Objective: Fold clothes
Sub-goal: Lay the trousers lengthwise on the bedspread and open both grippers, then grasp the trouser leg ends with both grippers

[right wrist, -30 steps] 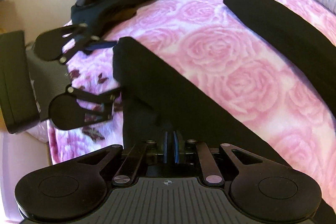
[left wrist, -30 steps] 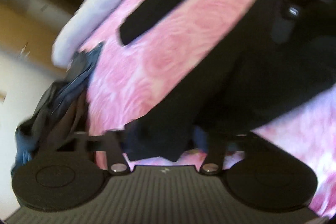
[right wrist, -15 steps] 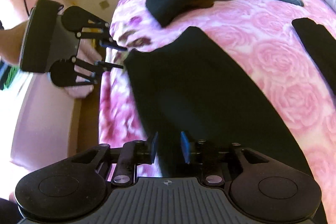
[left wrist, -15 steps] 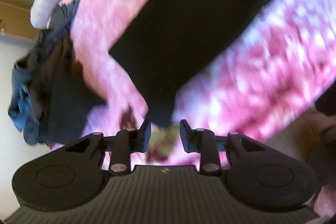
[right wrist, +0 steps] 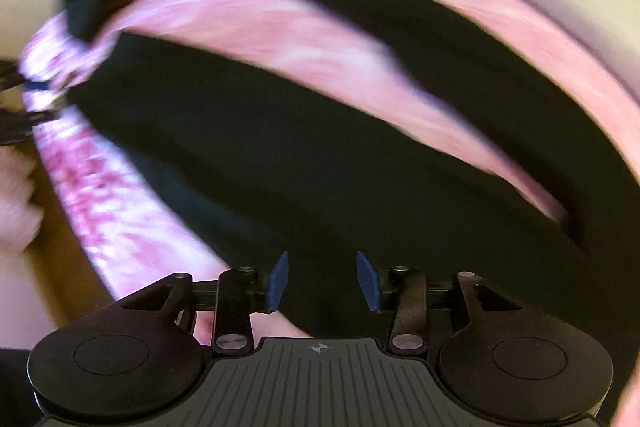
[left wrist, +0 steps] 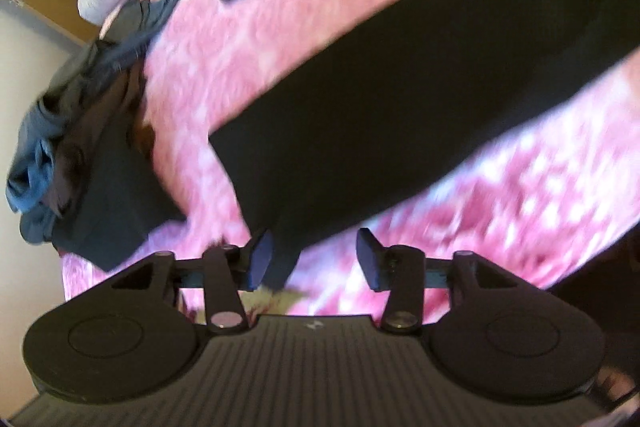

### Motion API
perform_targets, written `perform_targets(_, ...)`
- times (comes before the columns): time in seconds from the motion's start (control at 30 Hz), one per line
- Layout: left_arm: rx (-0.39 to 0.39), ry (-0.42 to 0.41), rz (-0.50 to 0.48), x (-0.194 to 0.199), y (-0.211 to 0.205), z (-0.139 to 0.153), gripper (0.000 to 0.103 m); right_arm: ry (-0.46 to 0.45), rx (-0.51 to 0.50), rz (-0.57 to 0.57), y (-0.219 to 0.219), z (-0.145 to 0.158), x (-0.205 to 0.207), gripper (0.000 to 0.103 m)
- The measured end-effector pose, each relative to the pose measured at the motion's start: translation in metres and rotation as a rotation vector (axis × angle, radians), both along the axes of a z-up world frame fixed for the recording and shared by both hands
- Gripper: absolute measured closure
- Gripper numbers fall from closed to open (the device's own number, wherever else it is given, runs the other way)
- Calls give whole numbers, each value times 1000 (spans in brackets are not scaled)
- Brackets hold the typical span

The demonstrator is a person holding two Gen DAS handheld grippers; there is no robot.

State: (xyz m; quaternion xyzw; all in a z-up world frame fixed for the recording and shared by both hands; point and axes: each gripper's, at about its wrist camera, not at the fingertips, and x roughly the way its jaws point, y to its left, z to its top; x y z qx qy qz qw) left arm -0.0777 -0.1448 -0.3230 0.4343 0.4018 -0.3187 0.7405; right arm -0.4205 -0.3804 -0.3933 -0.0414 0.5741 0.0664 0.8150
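Now both jaws just opened and empty, black trousers [left wrist: 400, 99] released flat on pink bedspread [left wrist: 520, 187].

Bright daylight, perhaps; heavy motion blur, fisheye-warped edges.

Two black grippers: left gripper [left wrist: 311, 259] and right gripper [right wrist: 322, 281] alike, with ribbed grey bodies, round side discs, silver pivot screws, blue pads [right wrist: 279, 281] (small emblem centred on each body)
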Motion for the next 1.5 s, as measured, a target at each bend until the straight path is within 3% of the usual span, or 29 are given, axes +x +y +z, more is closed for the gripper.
perform_targets(0.07,-52,25,45,-2,-10,17,52,-17,-24,-130,-31,16,-21,55)
perform_targets(0.13,-112,59,115,-6,-19,36,45,-41,-36,-252,-60,34,-45,45)
perform_targets(0.2,-172,87,188,-13,-26,53,34,-68,-55,-352,-83,51,-69,40)
perform_targets(0.3,-242,136,285,-25,-33,73,26,-79,-85,-443,-109,67,-102,32)
perform_targets(0.47,-304,195,389,-63,-43,99,24,-74,-57,-522,-150,87,-152,29)
perform_targets(0.7,-272,111,307,-129,-66,132,23,-107,3,-578,-185,119,-216,28)
perform_targets(0.9,-295,79,286,-160,-73,153,23,-127,7,-579,-193,145,-250,28)
perform_targets(1.23,-307,16,256,-181,-75,174,23,-167,-17,-517,-178,170,-267,28)
perform_targets(1.5,-280,-4,264,-186,-62,169,23,-155,-24,-448,-165,156,-260,28)
